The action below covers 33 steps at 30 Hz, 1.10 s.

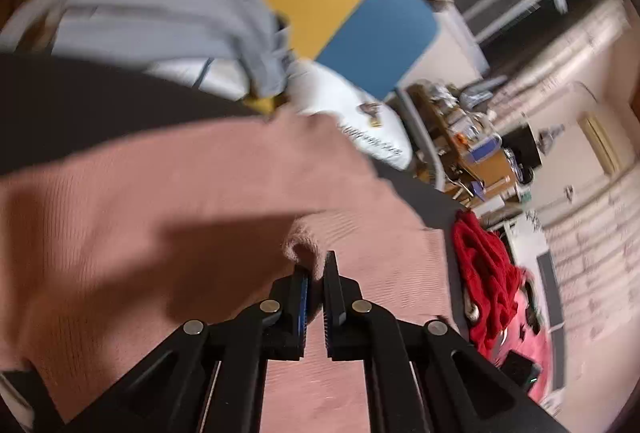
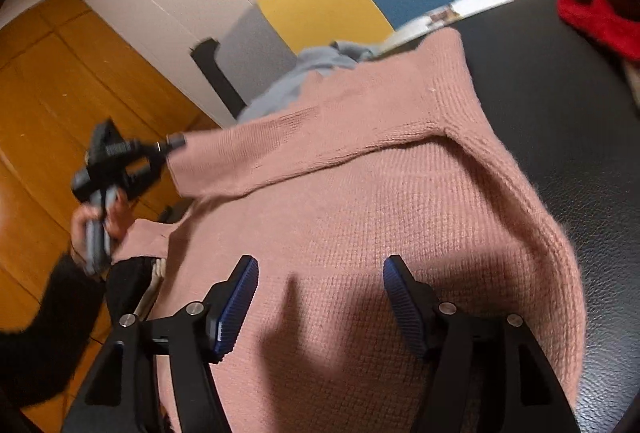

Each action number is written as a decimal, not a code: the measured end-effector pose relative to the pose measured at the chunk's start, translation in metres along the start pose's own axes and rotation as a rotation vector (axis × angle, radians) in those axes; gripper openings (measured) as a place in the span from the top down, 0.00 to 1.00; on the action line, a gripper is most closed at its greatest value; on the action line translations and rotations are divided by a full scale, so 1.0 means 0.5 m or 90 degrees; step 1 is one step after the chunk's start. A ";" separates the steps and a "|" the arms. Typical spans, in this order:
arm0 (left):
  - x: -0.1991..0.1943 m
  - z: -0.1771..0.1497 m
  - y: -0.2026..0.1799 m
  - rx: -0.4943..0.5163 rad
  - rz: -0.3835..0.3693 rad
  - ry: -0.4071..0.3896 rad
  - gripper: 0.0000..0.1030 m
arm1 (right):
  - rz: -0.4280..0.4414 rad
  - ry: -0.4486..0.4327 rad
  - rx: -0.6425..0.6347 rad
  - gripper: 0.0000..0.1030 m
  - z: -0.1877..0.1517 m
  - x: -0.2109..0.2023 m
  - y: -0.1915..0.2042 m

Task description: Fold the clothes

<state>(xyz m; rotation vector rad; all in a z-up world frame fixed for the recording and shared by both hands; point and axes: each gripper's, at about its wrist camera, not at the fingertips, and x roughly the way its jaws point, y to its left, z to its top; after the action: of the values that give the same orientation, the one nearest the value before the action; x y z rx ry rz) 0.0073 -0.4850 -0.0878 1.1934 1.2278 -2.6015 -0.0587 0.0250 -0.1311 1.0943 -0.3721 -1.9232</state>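
Pink knit is filling the lower half of both views: the sweater [image 2: 360, 217] is lying spread across the black bench [image 2: 568, 121], its sleeve [image 2: 304, 153] crossing the upper middle of the right wrist view as a long band running from centre right towards the left edge. The left tool [image 1: 316, 275] is pressing together on a small bunch of the sweater's fabric [image 1: 300, 245], pinching it just above the fingertips at the lower centre of its view. In the right wrist view that same left tool [image 2: 176, 141] is sitting at the sleeve's left end, gripped by the person's hand [image 2: 100, 221] at the middle left. The right tool [image 2: 320, 297] is hovering spread wide over the sweater's body at the bottom centre, holding nothing.

Judging from this, the sleeve's long axis is pointing left to right across the chest, and the left tool is the nearer one, so carrying the cuff along that line looks like the coming fold. A red garment [image 1: 488, 273] is lying on the bench at the right edge, well apart.
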 end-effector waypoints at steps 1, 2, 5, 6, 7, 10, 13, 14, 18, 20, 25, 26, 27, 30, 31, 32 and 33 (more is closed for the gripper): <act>0.005 -0.003 0.019 -0.008 0.003 -0.005 0.93 | -0.012 -0.002 -0.002 0.35 0.013 -0.001 0.004; 0.009 -0.007 0.035 -0.014 0.011 -0.012 0.83 | -0.016 -0.014 -0.013 0.35 0.033 -0.007 0.011; 0.016 -0.010 0.077 -0.028 0.037 -0.018 0.71 | -0.053 -0.029 -0.032 0.32 0.090 0.002 0.013; 0.017 -0.009 0.086 -0.028 0.050 -0.023 0.67 | -0.071 -0.030 -0.035 0.28 0.110 0.012 0.007; 0.014 -0.008 0.095 -0.027 0.056 -0.030 0.65 | -0.089 -0.030 -0.038 0.22 0.129 0.023 0.002; 0.001 -0.009 0.108 -0.027 0.021 -0.030 0.53 | -0.137 -0.027 -0.035 0.16 0.183 0.055 -0.027; 0.008 -0.013 0.105 -0.018 -0.008 -0.011 0.45 | -0.181 -0.001 -0.011 0.16 0.225 0.090 -0.076; 0.015 -0.014 0.100 -0.011 -0.020 -0.004 0.41 | -0.197 0.003 -0.007 0.16 0.235 0.098 -0.089; 0.061 -0.016 0.062 0.044 0.024 0.040 0.71 | -0.226 0.016 -0.015 0.16 0.252 0.120 -0.105; 0.063 -0.007 0.059 0.005 0.001 0.061 0.95 | -0.245 0.018 -0.046 0.16 0.254 0.126 -0.095; 0.012 -0.024 0.078 -0.037 -0.040 0.061 0.95 | -0.285 0.017 -0.079 0.16 0.252 0.127 -0.100; 0.020 -0.034 0.088 -0.028 0.011 0.073 0.95 | -0.286 0.013 -0.077 0.15 0.252 0.124 -0.104; 0.027 -0.041 0.098 -0.026 0.039 0.074 0.94 | -0.287 0.016 -0.082 0.14 0.251 0.125 -0.104; 0.029 -0.047 0.115 -0.045 0.054 0.045 0.92 | -0.305 0.042 -0.120 0.06 0.247 0.144 -0.090; 0.021 -0.046 0.109 -0.049 0.064 0.029 0.92 | -0.317 0.052 -0.135 0.04 0.246 0.151 -0.085; 0.013 -0.046 0.101 -0.049 0.073 0.013 0.88 | -0.329 0.062 -0.150 0.03 0.245 0.159 -0.079; 0.000 -0.047 0.089 -0.039 0.070 -0.006 0.84 | -0.337 0.067 -0.155 0.01 0.245 0.162 -0.077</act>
<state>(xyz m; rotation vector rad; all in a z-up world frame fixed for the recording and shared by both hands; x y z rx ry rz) 0.0363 -0.4999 -0.1257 1.2005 1.1950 -2.4711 -0.1977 -0.0364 -0.1294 1.2032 0.2334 -2.2776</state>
